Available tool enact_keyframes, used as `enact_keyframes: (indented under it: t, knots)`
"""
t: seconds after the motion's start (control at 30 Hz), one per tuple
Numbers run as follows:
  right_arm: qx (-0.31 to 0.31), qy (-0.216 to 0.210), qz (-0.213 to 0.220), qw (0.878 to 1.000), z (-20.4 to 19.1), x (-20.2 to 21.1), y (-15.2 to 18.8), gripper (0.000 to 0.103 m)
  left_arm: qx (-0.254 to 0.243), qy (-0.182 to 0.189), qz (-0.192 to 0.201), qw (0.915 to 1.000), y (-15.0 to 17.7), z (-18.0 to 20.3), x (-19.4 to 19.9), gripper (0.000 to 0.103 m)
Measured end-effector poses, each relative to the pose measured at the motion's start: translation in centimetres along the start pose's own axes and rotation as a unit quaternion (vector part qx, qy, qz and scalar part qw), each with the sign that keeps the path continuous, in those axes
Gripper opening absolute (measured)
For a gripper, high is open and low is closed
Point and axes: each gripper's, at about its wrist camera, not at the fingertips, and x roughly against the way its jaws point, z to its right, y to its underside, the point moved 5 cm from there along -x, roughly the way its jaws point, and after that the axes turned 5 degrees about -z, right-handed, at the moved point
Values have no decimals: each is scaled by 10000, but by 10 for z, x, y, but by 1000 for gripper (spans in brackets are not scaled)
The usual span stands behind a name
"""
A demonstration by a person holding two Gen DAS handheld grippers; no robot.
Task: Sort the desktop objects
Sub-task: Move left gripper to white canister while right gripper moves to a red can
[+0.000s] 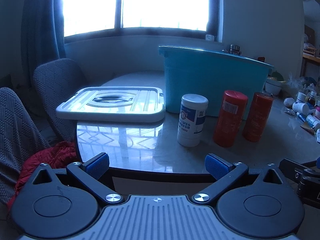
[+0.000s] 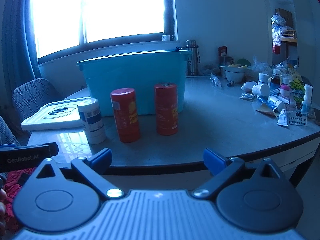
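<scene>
A white bottle (image 1: 192,120) and two red canisters (image 1: 230,118) (image 1: 257,117) stand upright in a row on the table, in front of an open teal bin (image 1: 212,80). The bin's white lid (image 1: 112,106) lies flat to the left. The right wrist view shows the same white bottle (image 2: 92,121), red canisters (image 2: 125,115) (image 2: 166,109), teal bin (image 2: 136,80) and lid (image 2: 54,116). My left gripper (image 1: 157,166) is open and empty at the table's near edge. My right gripper (image 2: 157,160) is open and empty, also short of the near edge.
Many small bottles, tubes and packets (image 2: 280,98) crowd the table's right side, with a white bowl (image 2: 235,73) and a steel flask (image 2: 192,57) behind. Grey chairs (image 1: 56,88) stand at the left, with a red garment (image 1: 46,160) below. The other gripper shows at the left edge (image 2: 26,155).
</scene>
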Motion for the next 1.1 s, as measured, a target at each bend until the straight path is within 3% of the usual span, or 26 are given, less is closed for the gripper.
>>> enact_keyframes:
  t: [0.57,1.1]
  knots:
    - [-57,143,-167,9997,14,-33,-9,99,-54,120,28,9999,-17,25,-35,103]
    - [20,184,-47,9998,22,-62,-24,98,25,148,38,9999,-29,38,-63,103]
